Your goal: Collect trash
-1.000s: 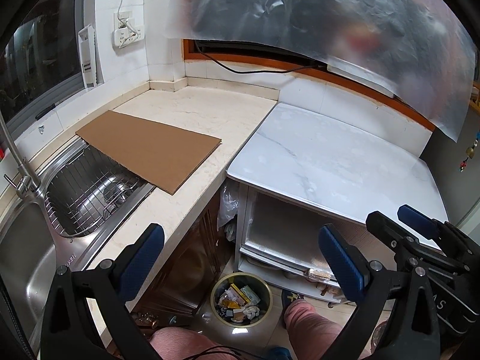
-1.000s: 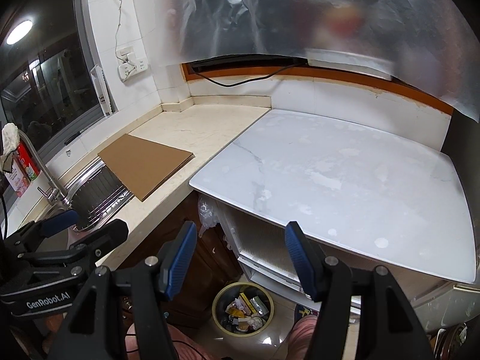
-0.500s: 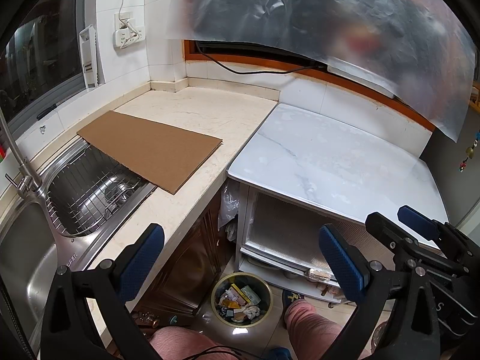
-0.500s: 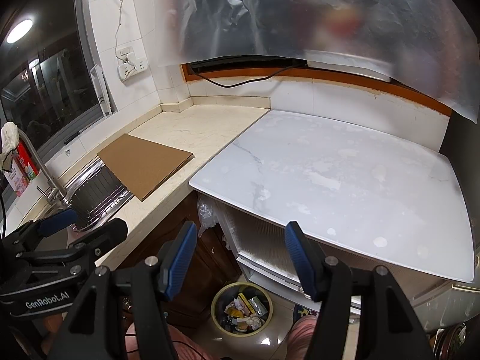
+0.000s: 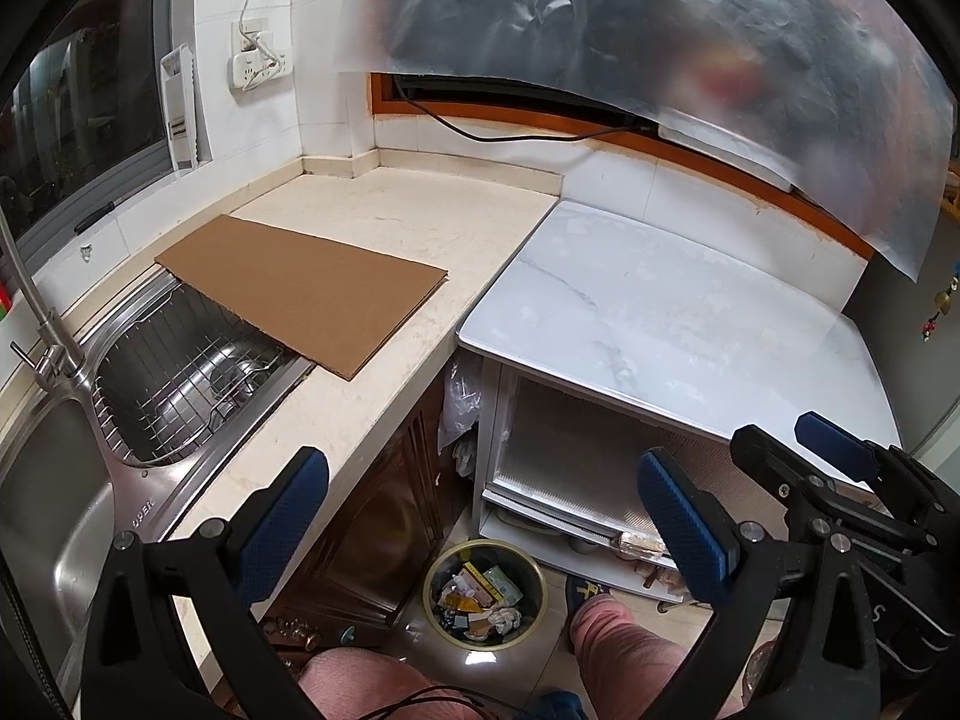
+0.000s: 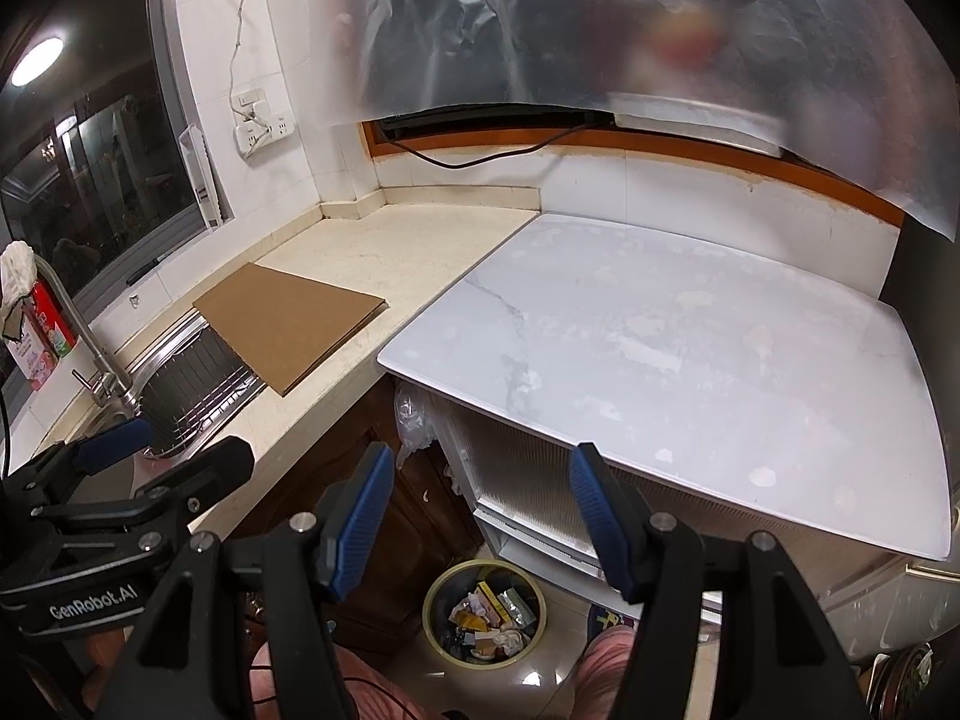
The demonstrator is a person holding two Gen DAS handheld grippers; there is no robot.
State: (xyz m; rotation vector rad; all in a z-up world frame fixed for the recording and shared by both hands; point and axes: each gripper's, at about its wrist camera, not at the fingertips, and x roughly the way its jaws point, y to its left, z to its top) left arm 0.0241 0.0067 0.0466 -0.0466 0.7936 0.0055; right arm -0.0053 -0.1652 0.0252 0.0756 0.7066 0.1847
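Trash bin [image 5: 485,597]: on floor below marble counter [image 5: 678,312] edge, part-full w/ wrappers; L gripper [image 5: 480,525] & R gripper [image 6: 480,516] hover above bin, jaws wide apart, holding nothing, probably done dropping; cardboard sheet [image 5: 300,294] left of counter, over sink [image 5: 180,372].

The left gripper [image 5: 480,516] is held with its blue-padded jaws spread wide, nothing between them. The right gripper [image 6: 480,516] is likewise parted and bare. They sit side by side, the right one just right of the left, both tilted downward.
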